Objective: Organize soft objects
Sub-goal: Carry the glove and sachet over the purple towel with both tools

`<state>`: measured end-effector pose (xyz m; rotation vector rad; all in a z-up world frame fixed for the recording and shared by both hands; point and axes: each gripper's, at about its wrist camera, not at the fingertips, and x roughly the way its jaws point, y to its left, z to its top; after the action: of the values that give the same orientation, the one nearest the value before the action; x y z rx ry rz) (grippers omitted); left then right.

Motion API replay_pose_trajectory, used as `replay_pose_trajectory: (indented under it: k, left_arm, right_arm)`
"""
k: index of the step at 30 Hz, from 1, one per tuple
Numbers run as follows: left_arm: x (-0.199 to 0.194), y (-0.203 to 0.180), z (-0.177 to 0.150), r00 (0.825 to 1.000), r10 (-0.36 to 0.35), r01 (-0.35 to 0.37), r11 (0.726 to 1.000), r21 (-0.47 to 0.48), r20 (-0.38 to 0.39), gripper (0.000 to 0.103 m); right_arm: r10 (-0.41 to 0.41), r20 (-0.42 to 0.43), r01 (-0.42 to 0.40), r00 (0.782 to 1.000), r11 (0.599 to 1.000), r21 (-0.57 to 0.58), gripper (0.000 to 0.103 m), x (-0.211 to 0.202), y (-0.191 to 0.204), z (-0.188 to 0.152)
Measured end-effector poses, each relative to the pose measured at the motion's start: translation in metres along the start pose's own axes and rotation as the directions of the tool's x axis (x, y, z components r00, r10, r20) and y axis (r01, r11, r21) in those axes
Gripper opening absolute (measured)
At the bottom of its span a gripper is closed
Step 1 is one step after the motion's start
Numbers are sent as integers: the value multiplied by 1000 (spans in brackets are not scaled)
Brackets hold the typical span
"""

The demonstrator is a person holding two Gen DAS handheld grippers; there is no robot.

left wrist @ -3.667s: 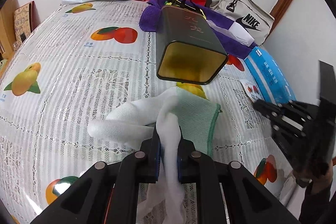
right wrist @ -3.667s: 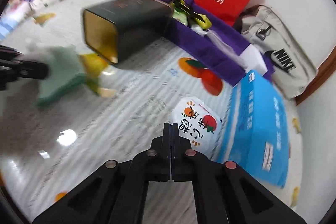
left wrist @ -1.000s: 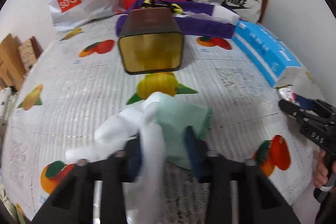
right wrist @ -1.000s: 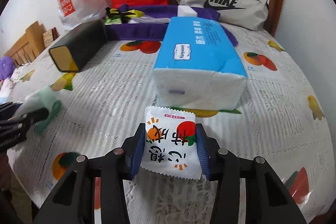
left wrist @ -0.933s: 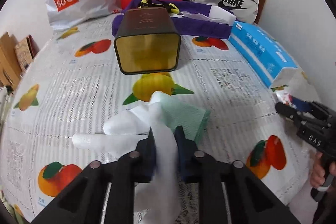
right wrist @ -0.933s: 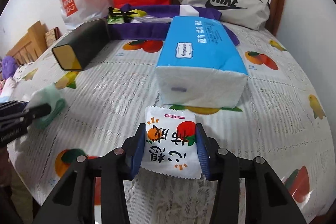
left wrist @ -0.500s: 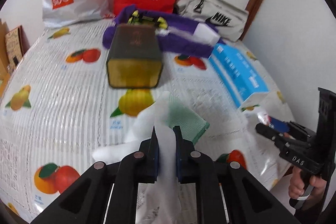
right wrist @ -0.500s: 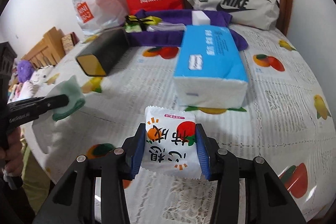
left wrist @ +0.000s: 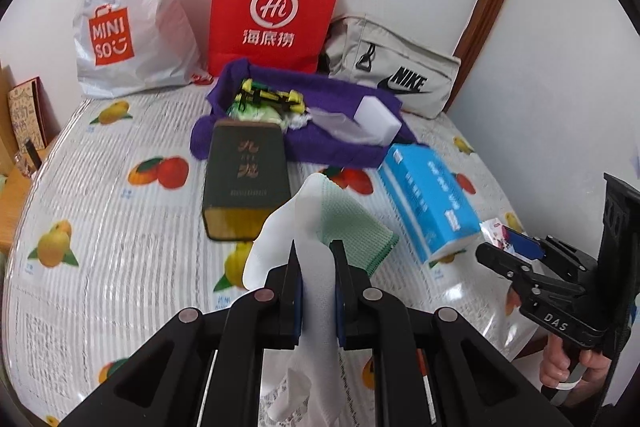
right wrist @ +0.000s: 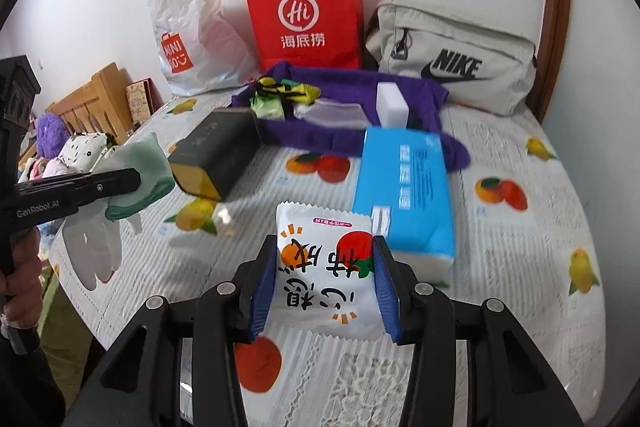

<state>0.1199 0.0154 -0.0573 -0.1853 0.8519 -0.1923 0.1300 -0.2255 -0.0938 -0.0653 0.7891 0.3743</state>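
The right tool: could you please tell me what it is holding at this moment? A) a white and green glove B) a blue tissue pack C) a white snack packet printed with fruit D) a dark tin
C: in the right wrist view, the right tool is clamped on both sides of the white snack packet, while the tissue pack lies on the bed beyond it.
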Motion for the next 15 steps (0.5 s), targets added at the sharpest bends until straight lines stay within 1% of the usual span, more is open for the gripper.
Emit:
replay_pose_trajectory:
  k: [9,15]
  left_arm:
    - [6,-4,35,1000,22,-22,1000,18,8,12]
    - [17,0,60,999,39,-39,999,17,7,12]
  right_arm:
    - [0,32,0,999,1000,-3,45,2,-3,38]
    - [-3,51,3,999,1000,6,45,10,-12,63]
